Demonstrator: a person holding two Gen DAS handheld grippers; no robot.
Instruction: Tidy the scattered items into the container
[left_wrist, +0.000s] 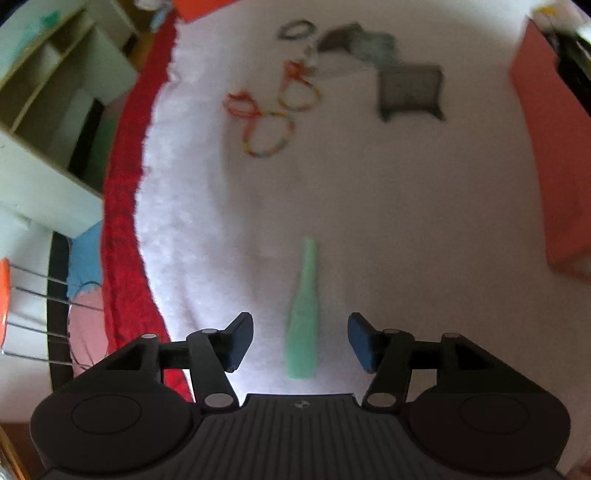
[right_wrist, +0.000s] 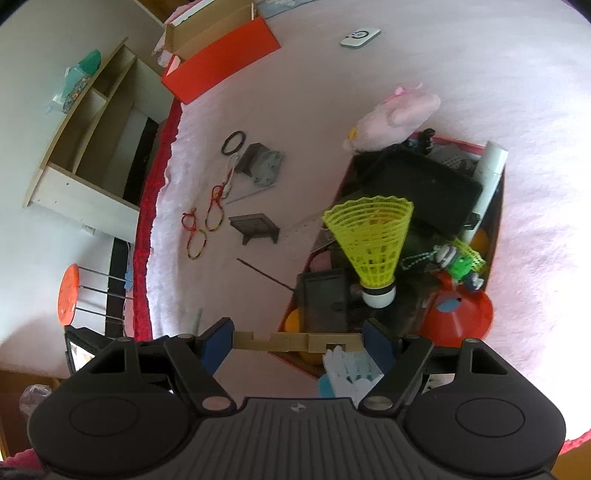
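Two tongs over a white blanket strewn with small items
Left tongs (left_wrist: 300, 341) gape around a green bottle (left_wrist: 303, 314), untouched; right tongs (right_wrist: 298, 345) clamp a wooden block (right_wrist: 295, 341) beside the red container (right_wrist: 495, 236)

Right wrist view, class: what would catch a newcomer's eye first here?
The neon yellow shuttlecock standing atop the crammed red container. Just below, the right gripper clamps a tan wooden piece crosswise over the container's near edge. In the left wrist view, a mint-green bottle lies between open pads.
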